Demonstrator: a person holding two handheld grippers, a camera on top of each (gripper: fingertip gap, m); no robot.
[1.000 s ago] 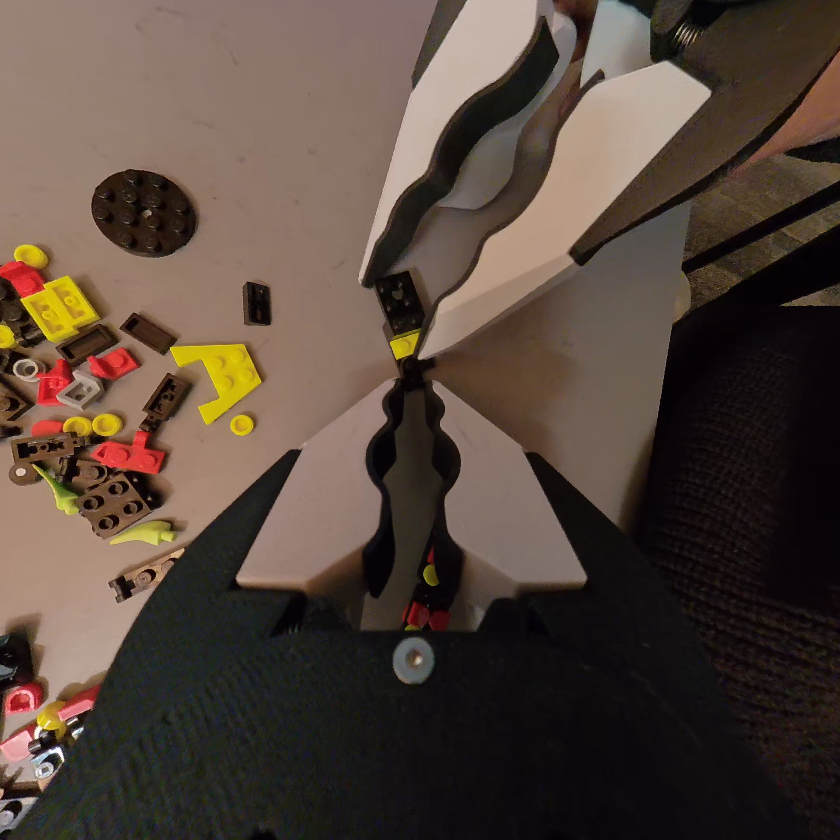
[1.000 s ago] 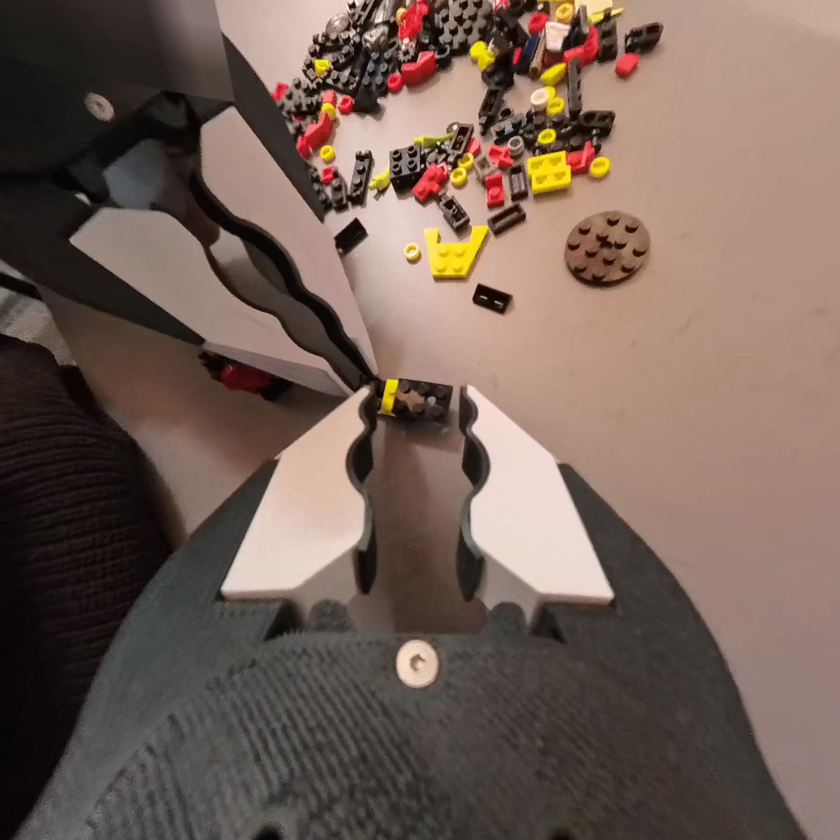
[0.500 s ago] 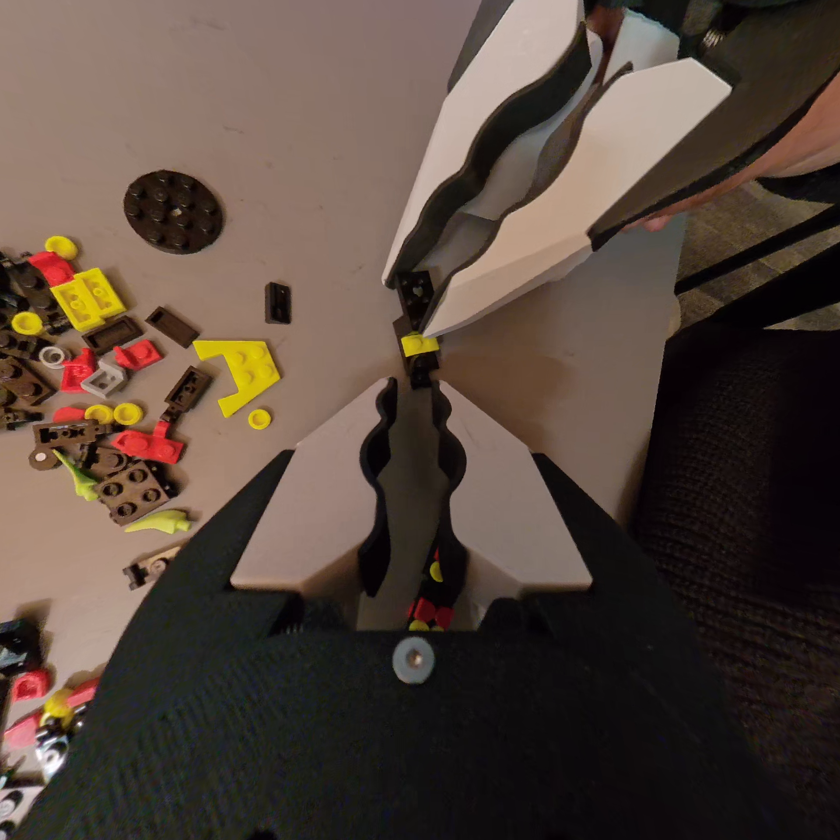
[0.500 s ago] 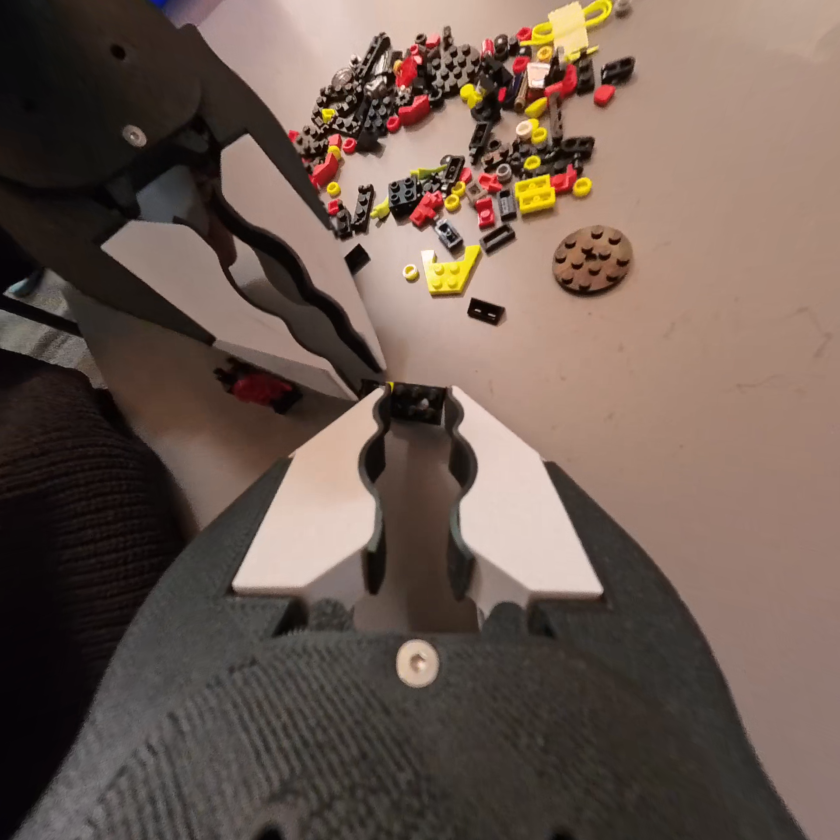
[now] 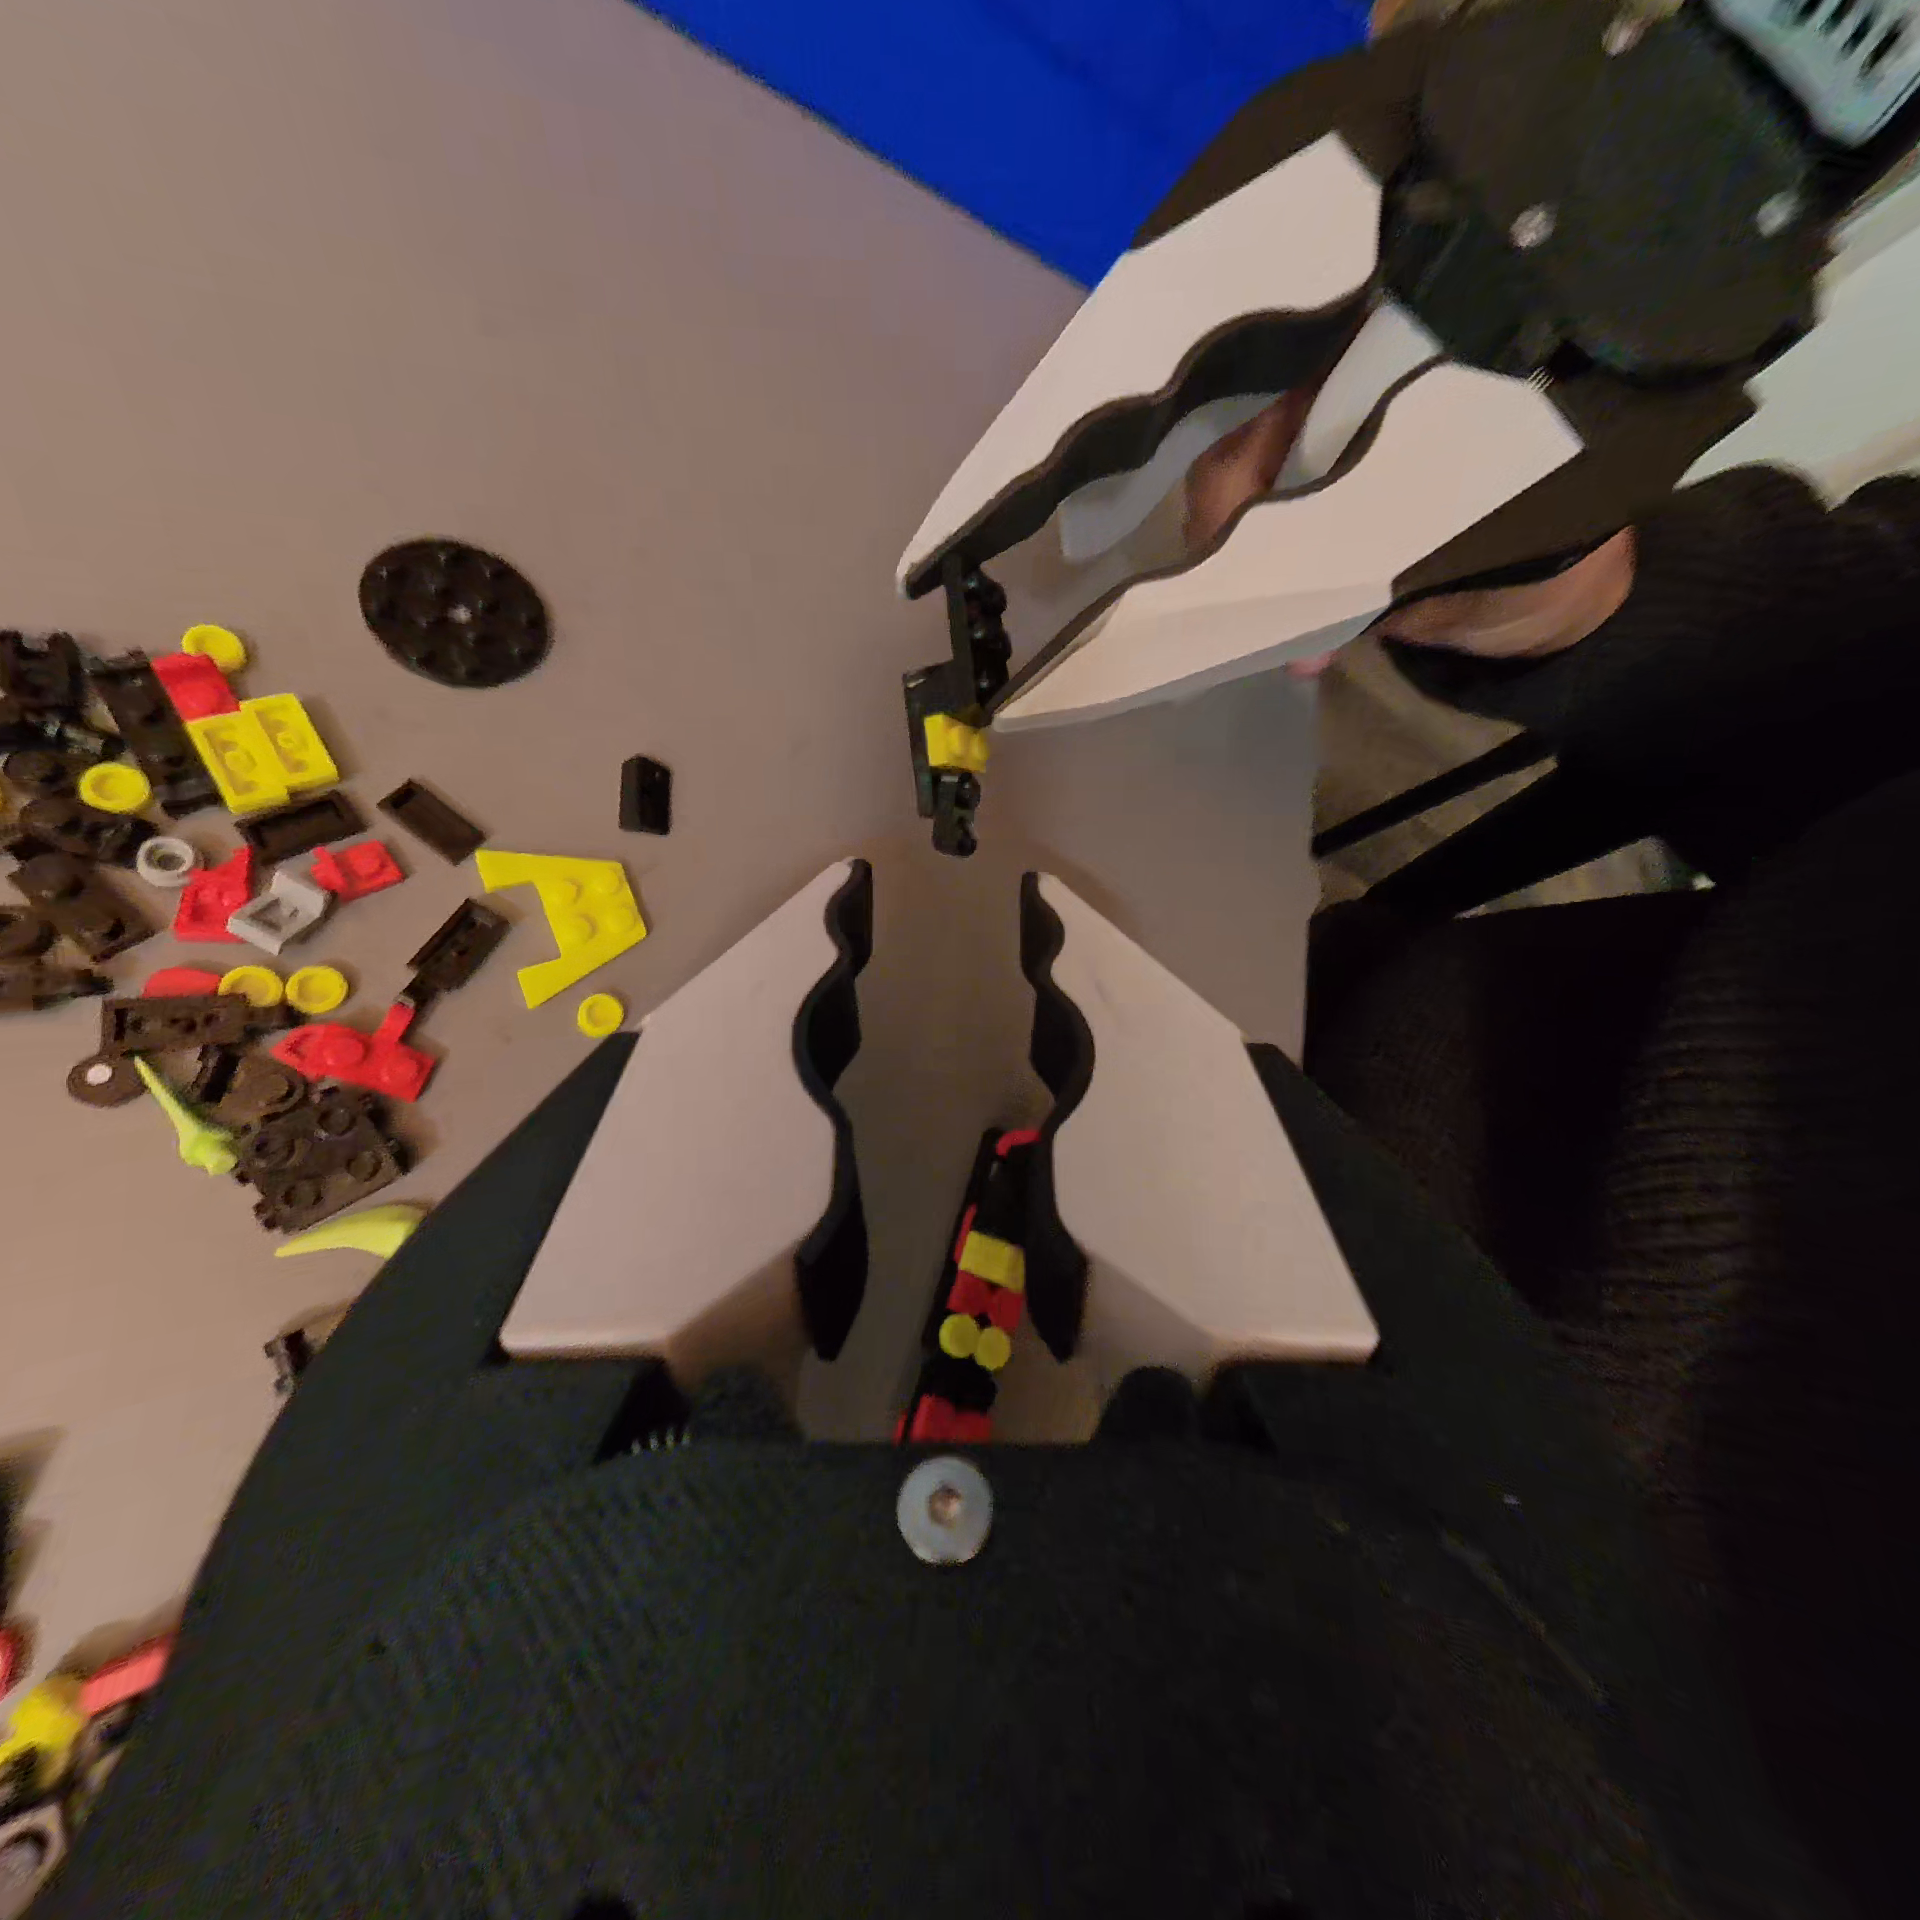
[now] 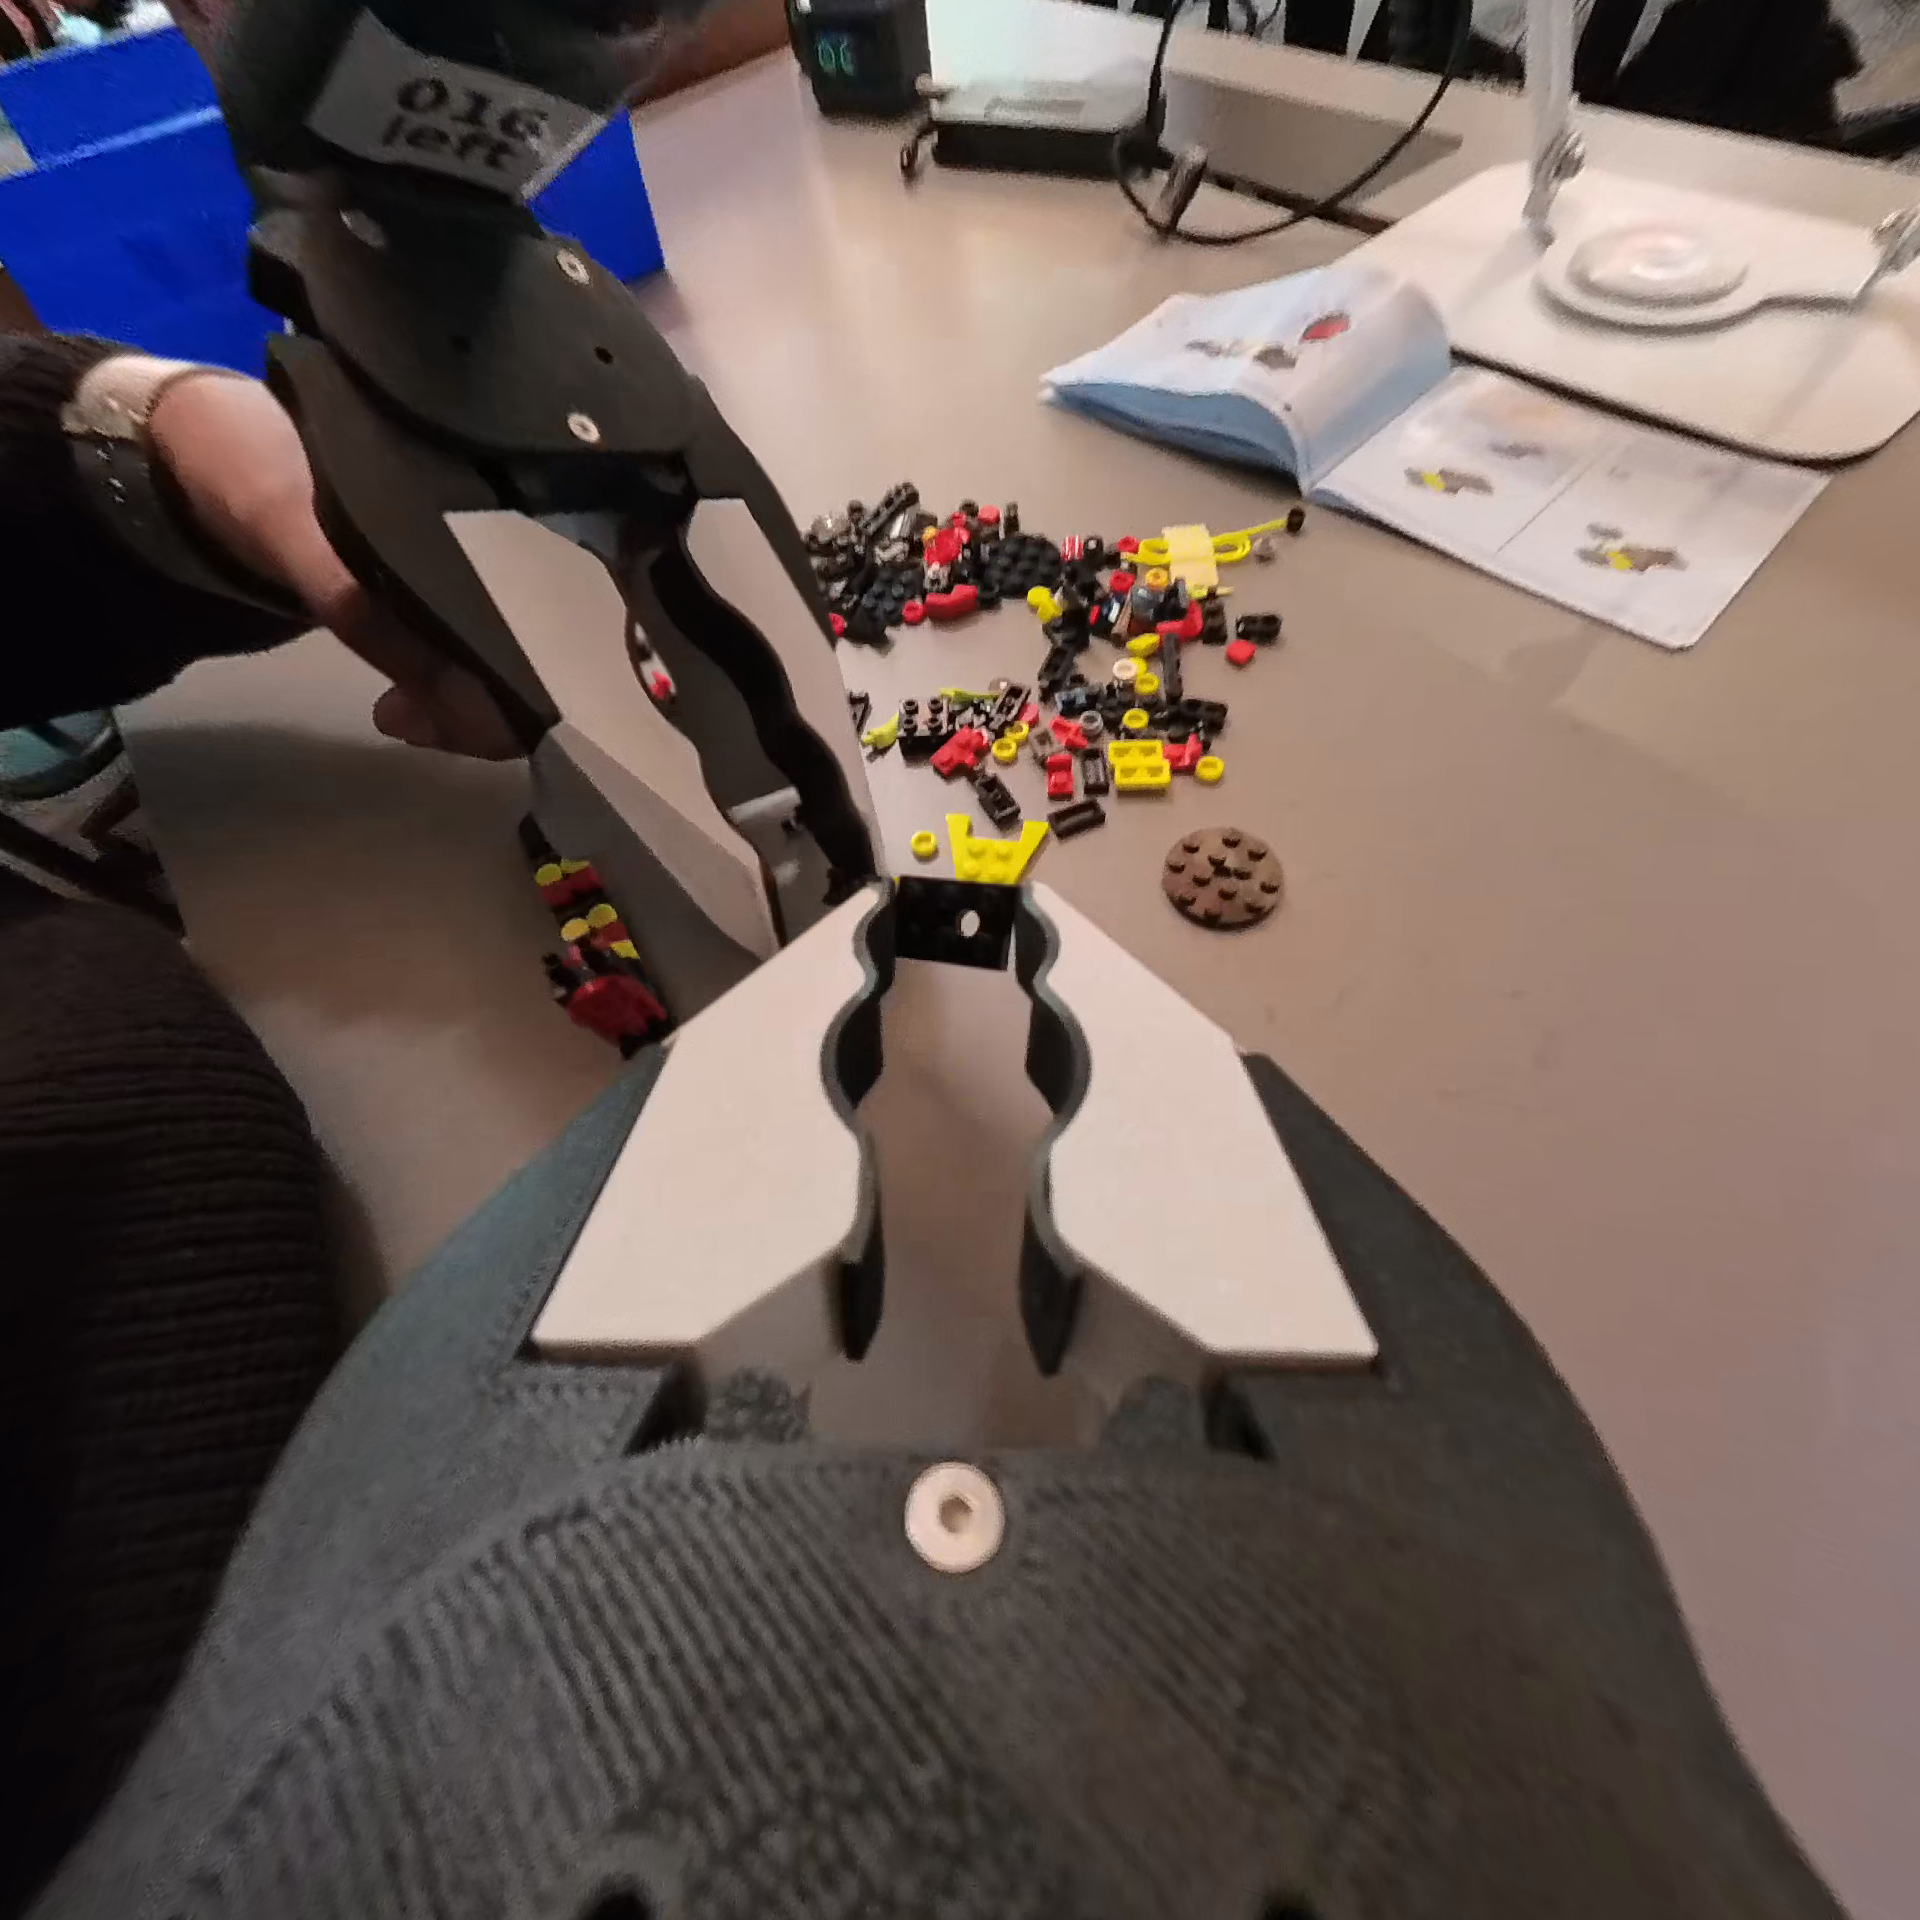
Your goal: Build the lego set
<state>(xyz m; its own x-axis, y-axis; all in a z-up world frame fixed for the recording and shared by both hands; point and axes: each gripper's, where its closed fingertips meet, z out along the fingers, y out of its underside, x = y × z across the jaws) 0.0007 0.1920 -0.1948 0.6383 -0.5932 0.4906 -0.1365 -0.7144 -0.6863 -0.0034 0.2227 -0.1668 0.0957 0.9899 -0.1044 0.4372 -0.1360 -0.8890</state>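
Note:
My right gripper [image 6: 954, 906] is shut on a small black assembly [image 6: 954, 923] with a yellow piece on it. In the left wrist view that assembly [image 5: 951, 727] hangs from the right gripper [image 5: 956, 649] above the table. My left gripper [image 5: 940, 881] is open and empty, its tips just short of the assembly's lower end. In the right wrist view the left gripper [image 6: 816, 904] stands at the upper left, close to my right fingertips. A longer black, red and yellow partial build [image 5: 982, 1299] lies on the table under the left gripper; it also shows in the right wrist view [image 6: 592, 935].
A pile of loose black, red and yellow pieces [image 5: 260, 935] [image 6: 1070, 675] lies on the grey table. Near it are a yellow wedge plate [image 5: 571, 925], a round black plate [image 5: 452, 613] and a small black plate [image 5: 644, 795]. An open instruction booklet [image 6: 1403, 436], a white stand base [image 6: 1662, 301] and a blue box [image 6: 104, 187] are farther back. One gripper's finger ends stand about 4 cm off the other's.
My left gripper has opened and let go of the small assembly. My right gripper keeps hold of it and has drawn away from the left gripper.

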